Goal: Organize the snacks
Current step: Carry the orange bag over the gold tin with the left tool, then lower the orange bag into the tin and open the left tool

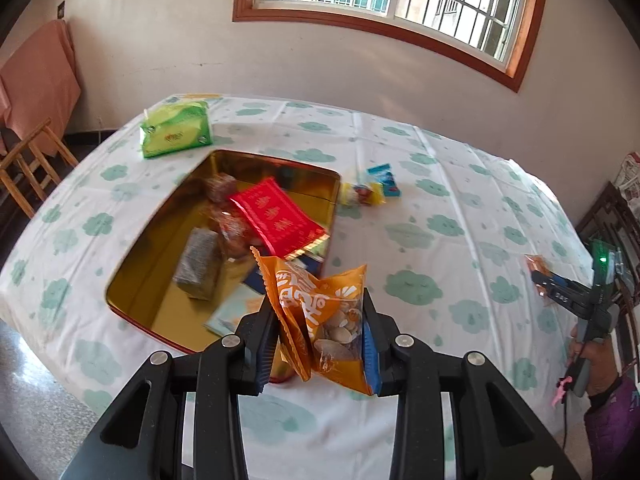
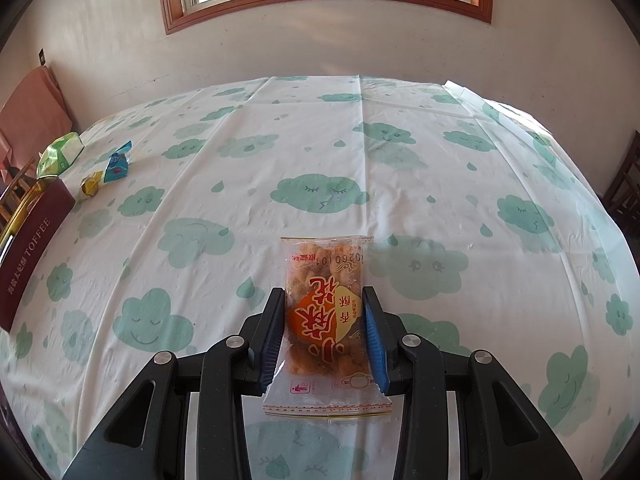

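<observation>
My left gripper is shut on an orange packet of nuts, held above the near right corner of the gold-lined tin. Inside the tin lie a red packet, a grey wrapped block and several other snacks. In the right wrist view my right gripper is shut on a clear packet of orange fried snack, just above the cloud-patterned tablecloth. The same gripper shows at the far right of the left wrist view, held by a person's hand.
A green tissue pack lies beyond the tin. A blue packet and a yellow candy rest to the tin's right. The tin's maroon side reads TOFFEE. A wooden chair stands left of the table.
</observation>
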Demonstrator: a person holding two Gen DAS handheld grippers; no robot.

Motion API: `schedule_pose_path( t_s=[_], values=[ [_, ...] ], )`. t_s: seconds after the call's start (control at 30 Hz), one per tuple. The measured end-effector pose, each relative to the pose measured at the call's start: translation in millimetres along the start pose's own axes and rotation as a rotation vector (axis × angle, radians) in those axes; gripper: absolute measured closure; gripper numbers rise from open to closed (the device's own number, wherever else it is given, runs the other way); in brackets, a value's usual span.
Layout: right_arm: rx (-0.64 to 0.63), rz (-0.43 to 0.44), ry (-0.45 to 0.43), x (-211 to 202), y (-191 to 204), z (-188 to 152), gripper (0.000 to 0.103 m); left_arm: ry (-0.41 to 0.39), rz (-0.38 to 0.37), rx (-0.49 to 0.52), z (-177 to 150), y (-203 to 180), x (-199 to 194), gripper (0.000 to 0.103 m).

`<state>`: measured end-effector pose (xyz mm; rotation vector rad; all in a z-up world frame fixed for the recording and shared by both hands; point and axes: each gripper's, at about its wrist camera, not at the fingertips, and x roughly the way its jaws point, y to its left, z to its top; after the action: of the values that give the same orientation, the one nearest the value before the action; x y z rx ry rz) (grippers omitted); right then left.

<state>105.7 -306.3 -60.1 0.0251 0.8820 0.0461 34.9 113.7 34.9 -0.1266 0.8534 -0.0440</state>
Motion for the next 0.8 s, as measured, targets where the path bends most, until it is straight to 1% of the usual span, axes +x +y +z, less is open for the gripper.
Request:
schedule_pose_path(
  t_s=[0.27, 0.4, 0.6, 0.8],
  values=[
    [0.0, 0.0, 0.0, 0, 0, 0, 0.065, -0.002, 0.102, 0.02, 15, 41, 5, 0.07],
    [0.0, -0.001, 0.001, 0, 1, 0, 0.065, 0.011, 0.122, 0.011, 16, 58, 10, 0.07],
    [-0.002, -0.003, 0.001, 0, 1, 0, 0.065, 0.025, 0.16, 0.025, 17, 74, 20, 0.07],
    [-0.01, -0.012, 0.002, 0, -1, 0, 0.065, 0.029, 0.184, 0.031, 27, 86, 31, 0.07]
  ],
)
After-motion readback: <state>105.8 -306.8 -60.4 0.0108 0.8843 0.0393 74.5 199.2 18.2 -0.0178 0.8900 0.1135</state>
